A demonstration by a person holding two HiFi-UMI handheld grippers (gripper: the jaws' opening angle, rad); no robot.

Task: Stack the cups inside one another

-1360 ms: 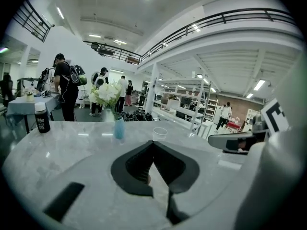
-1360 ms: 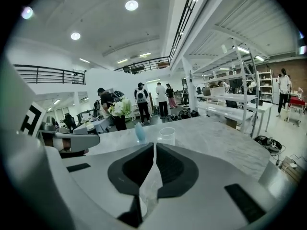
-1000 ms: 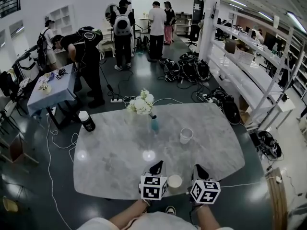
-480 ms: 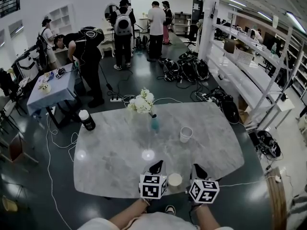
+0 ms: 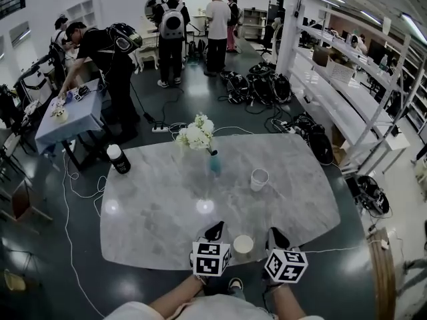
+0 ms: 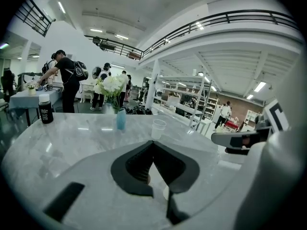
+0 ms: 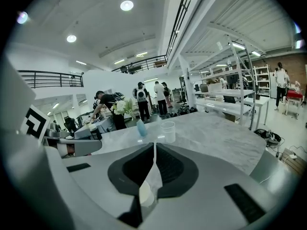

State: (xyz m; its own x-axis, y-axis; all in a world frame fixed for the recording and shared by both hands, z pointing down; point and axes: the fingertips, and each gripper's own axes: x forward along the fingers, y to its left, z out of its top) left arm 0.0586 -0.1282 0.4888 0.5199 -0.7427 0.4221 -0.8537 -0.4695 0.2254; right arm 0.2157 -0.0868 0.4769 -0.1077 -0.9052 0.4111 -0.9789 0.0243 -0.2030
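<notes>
1 table (image 5: 153, 212), marble. 2 grippers at its near edge: left gripper (image 5: 215, 231) and right gripper (image 5: 275, 235), jaws of both closed on nothing. 1 flower vase (image 5: 214, 163) toward the far edge. 1 bottle (image 5: 119, 159), far left corner. 2 cups, both upright, mouths up, long axis vertical: near cup (image 5: 243, 245) between the grippers at the near edge, far cup (image 5: 259, 178) right of centre, well apart

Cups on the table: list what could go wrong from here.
1. The near cup stands by the table edge, between the left gripper and right gripper; a nudge might knock it off.
2. Both grippers are shut; unless one opens first, it could push a cup over.
3. The far cup stands near the flower vase; a careless reach may tip the vase.
</notes>
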